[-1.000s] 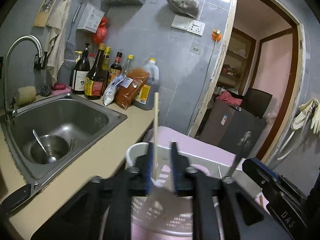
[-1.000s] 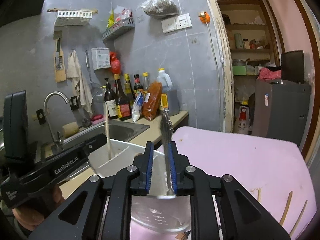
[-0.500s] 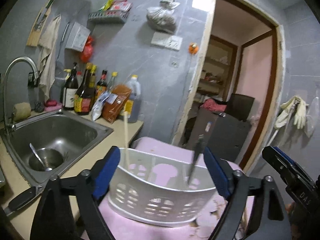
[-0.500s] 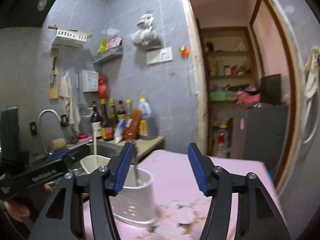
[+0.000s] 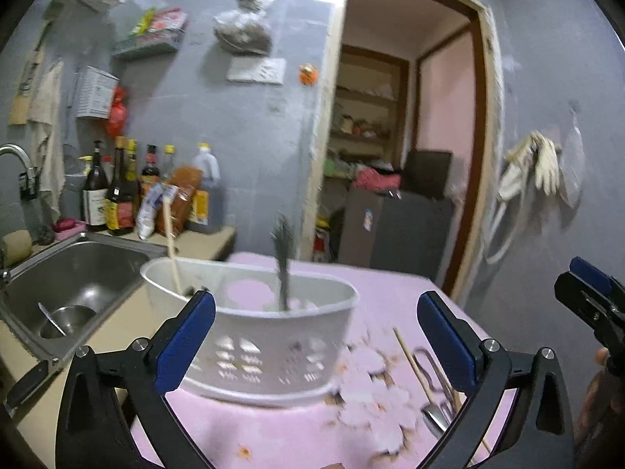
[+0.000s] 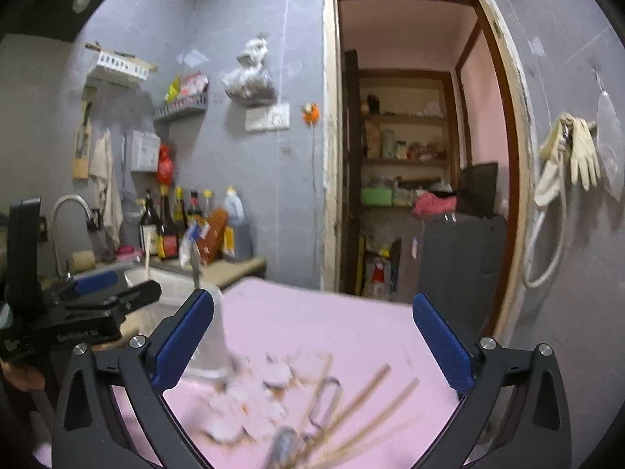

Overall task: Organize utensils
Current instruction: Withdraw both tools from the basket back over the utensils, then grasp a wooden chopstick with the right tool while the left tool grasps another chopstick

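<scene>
Both the left gripper [image 5: 315, 336] and the right gripper [image 6: 313, 338] have their jaws opening wide with nothing clamped between them; the white basket [image 5: 250, 342] stands on the pink table [image 5: 394, 285] beside the sink [image 5: 74, 269]. Risk: the light basket could tip or slide if a finger knocks its wall, and the loose pieces [image 6: 351, 402], lying crossed and overlapping, could scatter or be picked up in pairs. Count: one chopstick [image 5: 170, 240] and one dark-handled utensil [image 5: 282, 262] stand in the basket; several chopsticks and at least one metal utensil remain on the table, the blur preventing an exact count.
</scene>
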A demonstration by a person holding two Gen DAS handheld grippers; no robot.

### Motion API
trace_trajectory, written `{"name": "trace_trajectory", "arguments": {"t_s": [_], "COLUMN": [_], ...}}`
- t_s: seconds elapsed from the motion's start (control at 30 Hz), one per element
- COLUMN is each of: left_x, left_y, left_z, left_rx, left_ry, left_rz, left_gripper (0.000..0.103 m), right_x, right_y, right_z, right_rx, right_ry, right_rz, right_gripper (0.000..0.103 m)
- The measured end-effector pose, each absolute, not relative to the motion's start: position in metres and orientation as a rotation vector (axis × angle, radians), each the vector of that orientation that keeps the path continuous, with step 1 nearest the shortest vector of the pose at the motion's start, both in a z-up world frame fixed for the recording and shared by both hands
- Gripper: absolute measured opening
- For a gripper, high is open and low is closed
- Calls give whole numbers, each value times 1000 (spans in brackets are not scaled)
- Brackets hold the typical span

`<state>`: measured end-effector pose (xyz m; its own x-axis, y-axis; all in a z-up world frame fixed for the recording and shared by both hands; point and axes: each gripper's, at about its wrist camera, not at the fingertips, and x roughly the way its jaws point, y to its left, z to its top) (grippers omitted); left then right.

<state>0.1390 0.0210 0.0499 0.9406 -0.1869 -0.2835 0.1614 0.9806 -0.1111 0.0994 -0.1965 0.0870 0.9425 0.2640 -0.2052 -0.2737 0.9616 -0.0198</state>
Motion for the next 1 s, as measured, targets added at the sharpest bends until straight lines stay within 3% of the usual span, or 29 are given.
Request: {"name": "trace_trajectory", "arguments": {"t_s": [0.33, 0.4, 0.47, 0.5, 0.57, 0.9, 0.97, 1.0], "left_x": [153, 158, 161, 162, 165, 211, 223, 229], "left_y": [-21, -31, -40, -45, -55, -85, -89, -91], "left_z": [11, 2, -7, -11, -15, -37, -44, -48], "left_rx": [-32, -18, 3, 21, 53, 69, 45, 28], "left_ry": [519, 583, 625, 637, 665, 865, 920, 951], "left_rz": [-267, -284, -296, -300, -317, -427, -449, -459], "left_gripper": [101, 101, 100, 98, 92, 50, 33, 30], "right_x": [111, 115, 120, 124, 129, 154, 159, 162], "right_y": [-235, -241, -246, -249, -253, -269, -269, -270], "right_z": [50, 42, 33, 28, 20, -9, -12, -15], "right_rx": [-38, -20, -21, -24, -12, 82, 99, 101], "right_ry": [457, 508, 565, 599, 649, 822, 840, 850], "right_rz": [195, 196, 179, 172, 173, 179, 182, 180], "right_gripper": [102, 96, 74, 70, 59, 38, 35, 33]}}
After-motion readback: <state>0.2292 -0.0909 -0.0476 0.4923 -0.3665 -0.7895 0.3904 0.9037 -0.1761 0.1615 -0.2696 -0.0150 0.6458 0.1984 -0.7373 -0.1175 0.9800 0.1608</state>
